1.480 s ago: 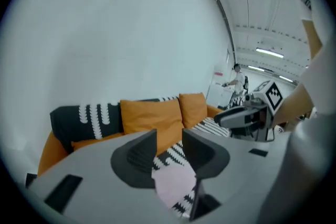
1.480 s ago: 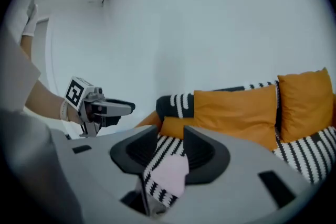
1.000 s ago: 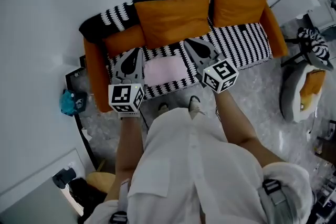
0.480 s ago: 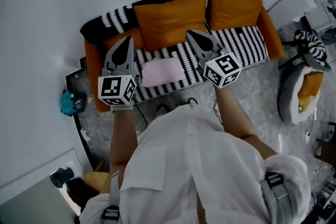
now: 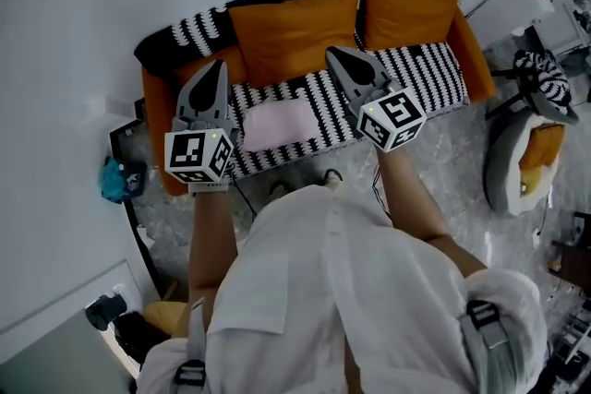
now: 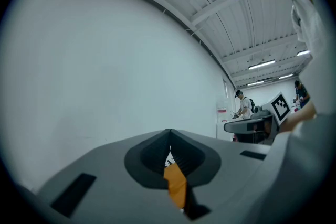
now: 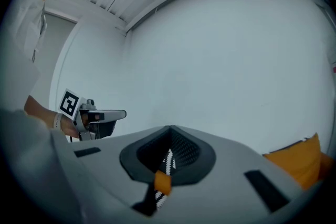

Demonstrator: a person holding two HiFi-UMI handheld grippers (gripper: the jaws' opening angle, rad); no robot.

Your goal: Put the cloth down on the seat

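A pale pink cloth (image 5: 280,123) lies flat on the black-and-white striped seat (image 5: 427,75) of an orange sofa, with nothing touching it. My left gripper (image 5: 218,66) hangs over the seat's left end, to the left of the cloth, jaws shut and empty. My right gripper (image 5: 334,53) hangs to the right of the cloth, also shut and empty. In the left gripper view the jaws (image 6: 169,134) meet, with only a sliver of sofa showing behind them. The right gripper view shows its jaws (image 7: 170,131) pressed together the same way, and the left gripper (image 7: 105,115) beside them.
Two orange cushions (image 5: 295,32) (image 5: 406,11) lean on the sofa back against a white wall. A teal object (image 5: 118,180) sits on the floor at the left. A round seat with striped fabric (image 5: 531,143) stands at the right. A person (image 6: 244,105) works far off.
Both grippers have lifted away from the seat and now hang higher, to either side of the cloth. The cloth stays lying on the seat.
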